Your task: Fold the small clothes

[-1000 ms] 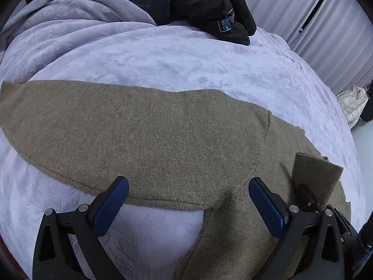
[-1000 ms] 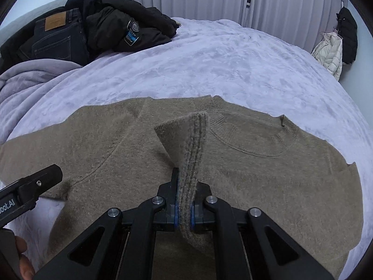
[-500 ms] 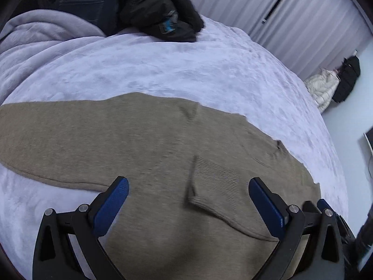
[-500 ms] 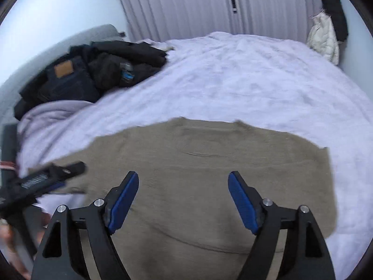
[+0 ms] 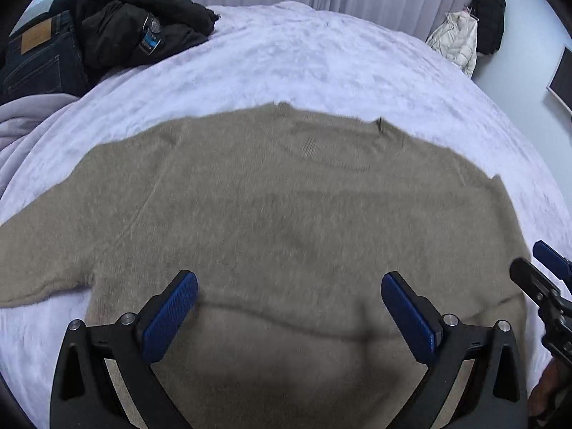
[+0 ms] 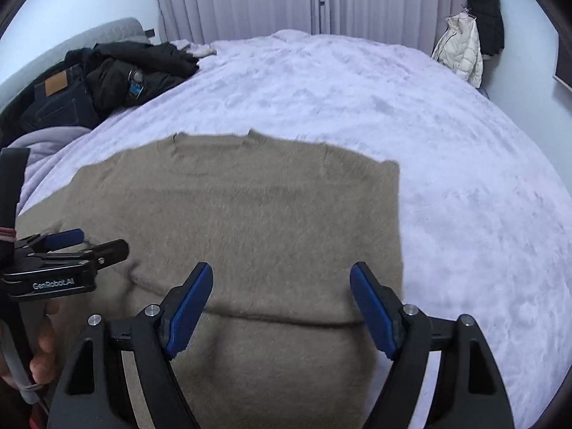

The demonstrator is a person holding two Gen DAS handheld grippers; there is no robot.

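A tan knit sweater (image 5: 286,196) lies flat on the lilac bed cover, neckline at the far side. In the right wrist view the sweater (image 6: 268,214) has a straight folded edge on its right side, and a sleeve (image 6: 279,343) lies across the near body. The other sleeve (image 5: 35,250) still stretches out to the left. My left gripper (image 5: 287,286) hovers open over the lower body, nothing between its blue pads. My right gripper (image 6: 281,271) is open too, above the folded sleeve. Each gripper shows in the other's view: the right gripper (image 5: 543,271) and the left gripper (image 6: 96,241).
A black jacket (image 5: 143,25) and dark jeans (image 5: 39,57) are piled at the bed's far left, beside a bunched lilac blanket (image 6: 46,139). A white puffer jacket (image 6: 461,50) and a black coat hang by the right wall. Bare bed cover (image 6: 357,89) stretches beyond and right of the sweater.
The right gripper let go of the sleeve cuff and opened; the sleeve now lies on the sweater. Both grippers shifted sideways, the left one rolling, so both now look straight over the body.
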